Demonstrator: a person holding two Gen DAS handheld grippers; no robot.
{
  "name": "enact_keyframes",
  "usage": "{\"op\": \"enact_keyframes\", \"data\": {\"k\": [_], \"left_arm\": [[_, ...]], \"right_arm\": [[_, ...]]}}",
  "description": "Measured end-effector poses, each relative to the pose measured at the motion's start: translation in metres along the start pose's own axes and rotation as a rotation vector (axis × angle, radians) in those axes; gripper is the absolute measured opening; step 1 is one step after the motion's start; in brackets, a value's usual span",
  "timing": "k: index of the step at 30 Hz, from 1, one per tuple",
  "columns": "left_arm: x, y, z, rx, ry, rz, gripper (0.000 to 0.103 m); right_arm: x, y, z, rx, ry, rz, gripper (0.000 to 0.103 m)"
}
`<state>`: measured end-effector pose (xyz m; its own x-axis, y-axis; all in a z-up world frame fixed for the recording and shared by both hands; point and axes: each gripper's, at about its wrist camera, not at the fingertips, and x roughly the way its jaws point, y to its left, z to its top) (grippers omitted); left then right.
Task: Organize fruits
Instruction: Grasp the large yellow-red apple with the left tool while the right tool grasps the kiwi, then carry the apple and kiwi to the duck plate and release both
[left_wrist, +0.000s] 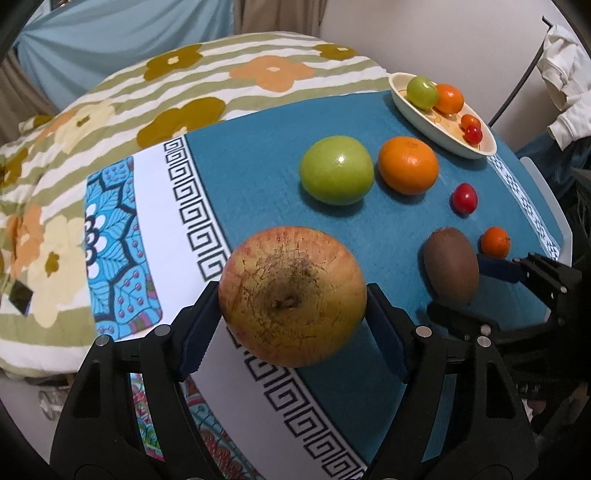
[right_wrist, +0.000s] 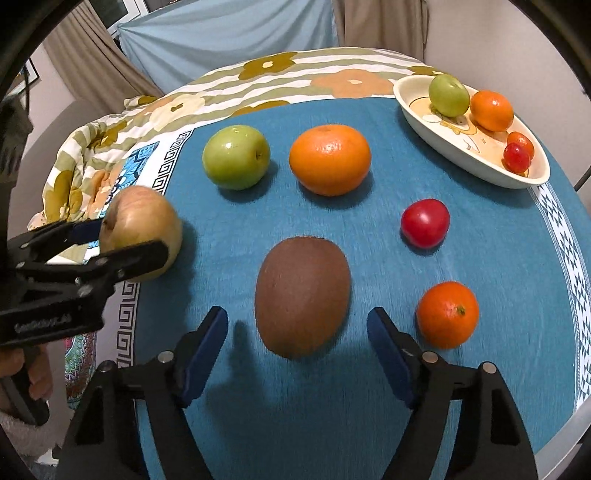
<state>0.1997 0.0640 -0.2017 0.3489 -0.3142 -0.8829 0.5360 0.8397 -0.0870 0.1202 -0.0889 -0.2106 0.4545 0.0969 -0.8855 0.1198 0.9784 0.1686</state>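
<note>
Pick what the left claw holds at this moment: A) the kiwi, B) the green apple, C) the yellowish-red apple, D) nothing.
C: the left claw is shut on the yellowish-red apple, its pads pressed against both sides, while the kiwi and the green apple lie on the blue tablecloth.

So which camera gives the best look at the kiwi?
The right wrist view: the kiwi sits whole and central, just ahead of the open jaws. In the left wrist view it lies off to the side, smaller.
</note>
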Motion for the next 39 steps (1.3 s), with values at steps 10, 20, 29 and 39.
{"op": "enact_keyframes", "data": {"k": [10, 20, 29, 39], "left_arm": [[-0.010, 0.008, -0.017, -0.046, 0.000, 0.020, 0.081], [-0.032, 0.009, -0.024, -0.092, -0.028, 0.041, 0.081], [-0.065, -0.003, -0.012, -0.111, -0.075, 0.040, 0.081], [-0.089, -0.056, 0.034, -0.117, -0.150, 0.062, 0.081]], "right_arm": [[0.005, 0.003, 0.005, -0.034, -0.020, -0.014, 0.055], [-0.012, 0.008, 0.012, -0.074, -0.064, 0.008, 0.044], [-0.055, 0.000, 0.029, -0.070, -0.116, 0.051, 0.043], [-0.096, -0.057, 0.059, -0.079, -0.160, 0.073, 0.044]]}}
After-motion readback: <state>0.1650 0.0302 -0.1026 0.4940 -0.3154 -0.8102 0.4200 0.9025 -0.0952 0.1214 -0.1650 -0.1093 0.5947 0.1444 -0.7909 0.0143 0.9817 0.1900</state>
